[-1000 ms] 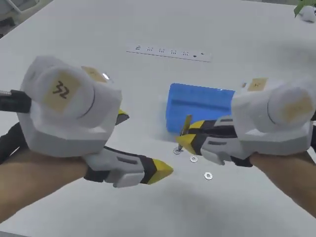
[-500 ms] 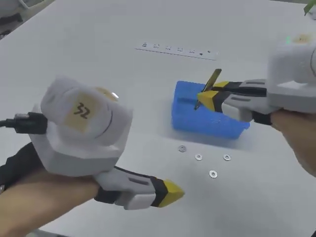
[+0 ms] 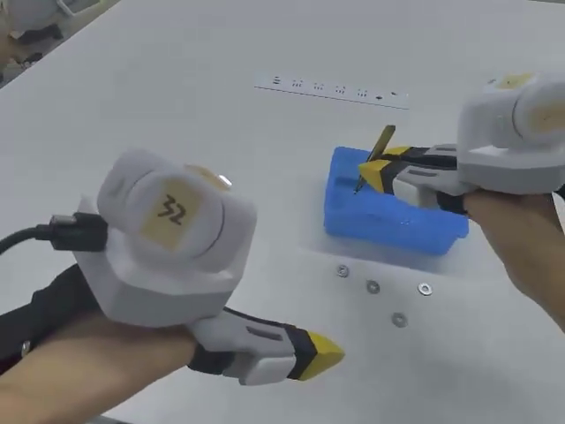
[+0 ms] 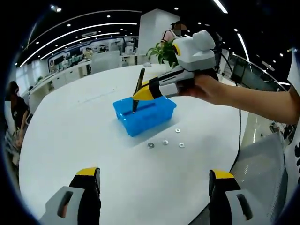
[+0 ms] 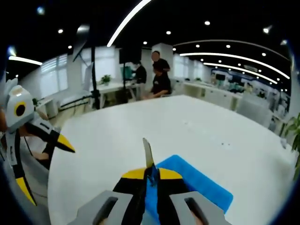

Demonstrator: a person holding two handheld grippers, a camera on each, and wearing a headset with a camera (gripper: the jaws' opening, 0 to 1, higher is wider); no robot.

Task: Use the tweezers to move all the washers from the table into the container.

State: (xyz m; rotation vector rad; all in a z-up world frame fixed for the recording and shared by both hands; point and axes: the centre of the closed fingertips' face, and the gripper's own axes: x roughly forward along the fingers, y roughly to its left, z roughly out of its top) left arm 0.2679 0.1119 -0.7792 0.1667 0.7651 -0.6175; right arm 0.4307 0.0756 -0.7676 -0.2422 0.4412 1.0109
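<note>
Several small metal washers (image 3: 372, 286) lie on the white table just in front of a blue container (image 3: 393, 225). My right gripper (image 3: 375, 174) is shut on thin tweezers (image 3: 381, 143), whose tips point down over the container's left half. Whether the tips hold anything is too small to tell. In the right gripper view the tweezers (image 5: 148, 154) stick up between the closed jaws, above the container (image 5: 197, 187). My left gripper (image 3: 309, 349) hovers open low at the near left, well clear of the washers (image 4: 165, 142) and the container (image 4: 145, 112).
A long white strip (image 3: 331, 88) with dark marks lies on the table beyond the container. A black cable (image 3: 35, 237) runs off the left gripper. People stand at far desks (image 5: 157, 75). Bare tabletop (image 3: 177, 97) spreads to the left and behind.
My right gripper has lifted the tweezers from table level beside the washers to above the container. The washers lie where they were. The head camera has shifted.
</note>
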